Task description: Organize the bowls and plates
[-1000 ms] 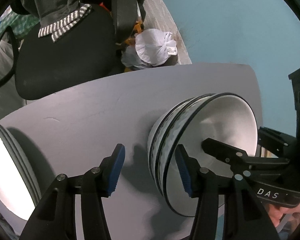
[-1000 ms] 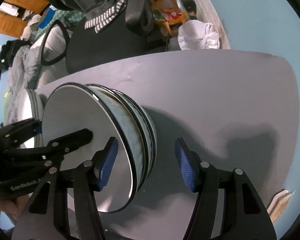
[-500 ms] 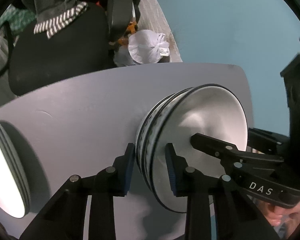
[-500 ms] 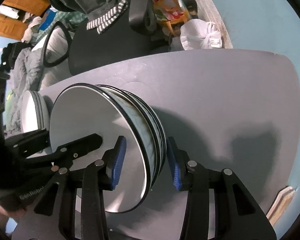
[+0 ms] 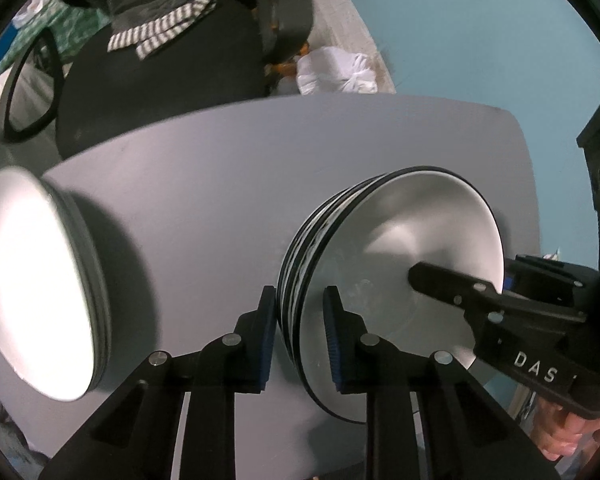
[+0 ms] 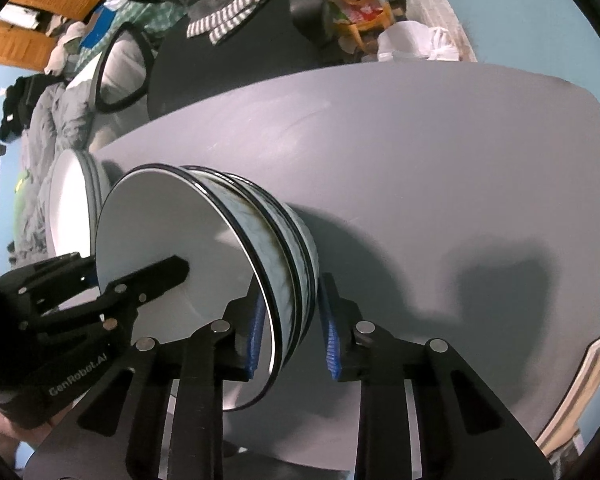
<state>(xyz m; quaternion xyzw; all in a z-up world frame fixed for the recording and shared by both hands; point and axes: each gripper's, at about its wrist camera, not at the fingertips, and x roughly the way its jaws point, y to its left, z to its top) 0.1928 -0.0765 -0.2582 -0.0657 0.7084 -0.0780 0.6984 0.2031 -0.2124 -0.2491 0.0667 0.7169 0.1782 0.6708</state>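
Both of your grippers have narrowed from wide open to clamped on the rims of the bowl stack since a second ago.

Left wrist view: your left gripper [image 5: 298,334] grips the near rim of the stack of bowls [image 5: 396,264], one blue pad [image 5: 268,336] outside the rims, the other inside the top bowl. The stack lies dead ahead between the fingers on the grey table [image 5: 220,184]. A stack of white plates [image 5: 32,284] sits well off to the left of the fingers. Your right gripper [image 5: 480,296] reaches in from the right.

Right wrist view: your right gripper [image 6: 292,336] pinches the opposite rim of the stack of bowls [image 6: 204,264], pads straddling the nested rims. The plates [image 6: 70,204] lie beyond the bowls, to the left, so your left hand is nearer them. Any move toward them would go leftward, I judge.
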